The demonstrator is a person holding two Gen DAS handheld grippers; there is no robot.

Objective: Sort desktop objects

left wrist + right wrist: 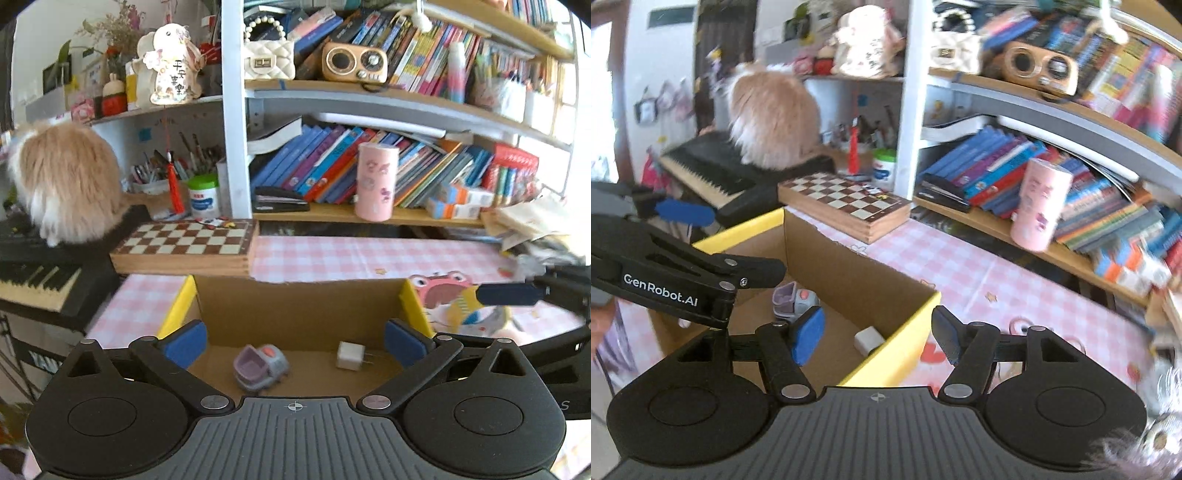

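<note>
Your left gripper [294, 341] sits nearest, fingers spread wide and empty above the box [295, 306]. Inside, left to right: toy car [260, 367], hollow plastic, light, a bit slick; pinch it across the body's sides, not the open cab. Charger [350, 355]: small, hard block, probably dense; take its flat faces, clear of the prongs. Right gripper [879, 334]: fingers apart, holding nothing, straddling the box's yellow rim. Frog pouch [443, 295] waits on the tabletop [351, 254]; likely soft.
</note>
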